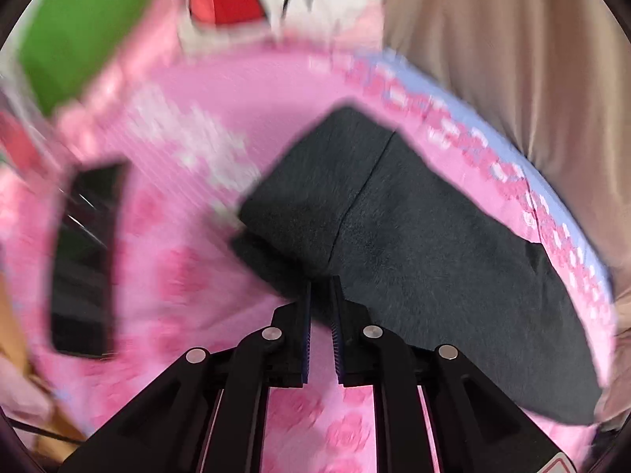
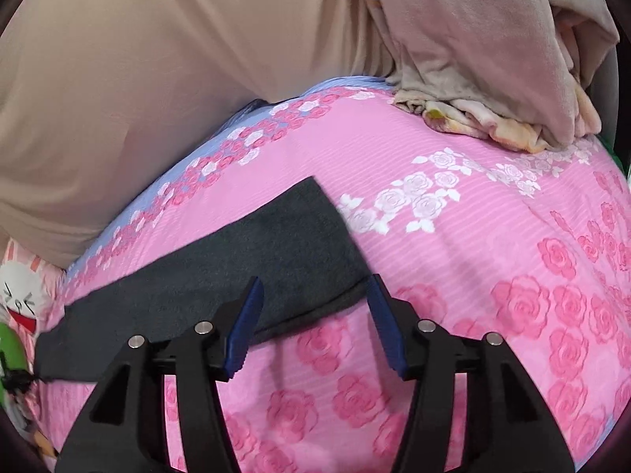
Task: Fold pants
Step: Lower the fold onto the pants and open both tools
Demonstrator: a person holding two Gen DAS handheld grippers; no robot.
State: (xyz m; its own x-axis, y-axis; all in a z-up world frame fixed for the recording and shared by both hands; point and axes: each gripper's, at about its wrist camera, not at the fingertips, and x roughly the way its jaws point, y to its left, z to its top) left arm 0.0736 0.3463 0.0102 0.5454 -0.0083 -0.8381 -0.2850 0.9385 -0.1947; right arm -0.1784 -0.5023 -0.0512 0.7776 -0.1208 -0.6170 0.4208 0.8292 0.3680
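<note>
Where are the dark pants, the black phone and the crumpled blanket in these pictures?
pants [image 1: 414, 228]: left wrist view, middle of the dark cloth.
phone [image 1: 84, 260]: left wrist view, centre of its screen.
blanket [image 2: 493, 79]: right wrist view, its beige top.

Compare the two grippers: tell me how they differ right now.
The left gripper has its jaws nearly together, pinching the dark pants; the right gripper stands wide open, holding nothing. The left view is motion-blurred; the right view is sharp. Both are black with blue pads, over the pink rose bedspread.
</note>
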